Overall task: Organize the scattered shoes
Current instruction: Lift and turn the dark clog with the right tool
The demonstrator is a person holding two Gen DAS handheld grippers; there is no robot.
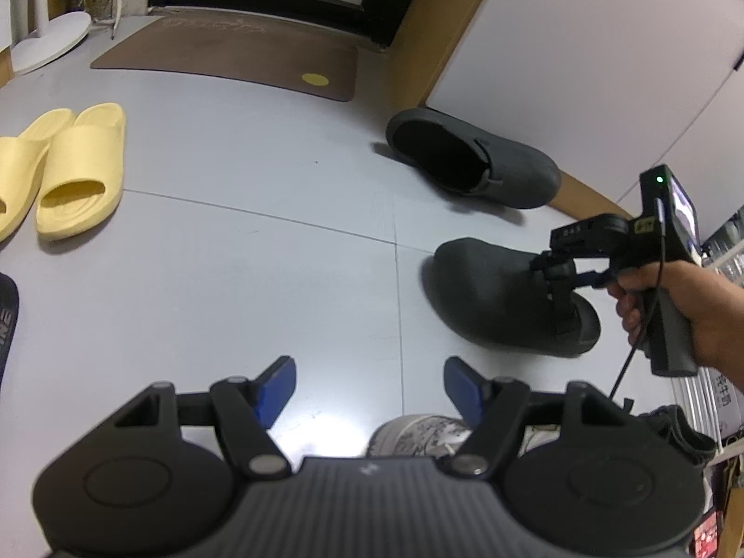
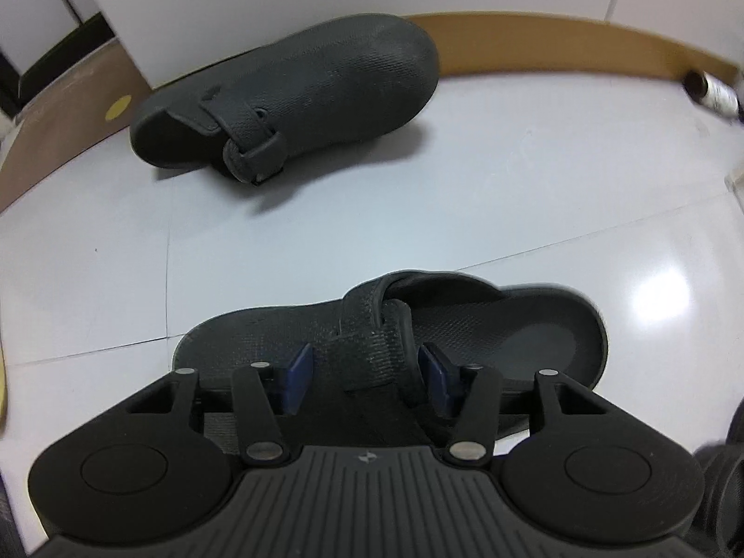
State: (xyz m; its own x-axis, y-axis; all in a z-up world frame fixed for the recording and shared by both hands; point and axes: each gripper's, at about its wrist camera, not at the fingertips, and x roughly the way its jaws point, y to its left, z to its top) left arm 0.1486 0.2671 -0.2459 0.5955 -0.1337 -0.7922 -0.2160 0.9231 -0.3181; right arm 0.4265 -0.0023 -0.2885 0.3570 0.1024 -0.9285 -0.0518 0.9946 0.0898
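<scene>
Two dark grey clogs lie on the pale floor. The far clog (image 1: 511, 167) (image 2: 325, 83) rests tipped on its side by the wall. On the near clog (image 1: 488, 297) (image 2: 534, 325), which stands upright, my right gripper (image 2: 365, 362) (image 1: 558, 279) points down with a blue pad against each side of the folded heel strap (image 2: 372, 344). A hand (image 1: 674, 307) holds that gripper. My left gripper (image 1: 369, 372) hovers open over bare floor, nothing between its fingers. A pair of yellow slides (image 1: 79, 172) sits side by side at the left.
A brown doormat (image 1: 232, 51) lies before the dark door. A patterned white sneaker (image 1: 418, 432) shows below the left gripper, a black shoe (image 1: 7, 316) at the left edge, and a dark sandal (image 1: 674, 428) at the right. A wooden skirting board (image 2: 558, 42) runs along the wall.
</scene>
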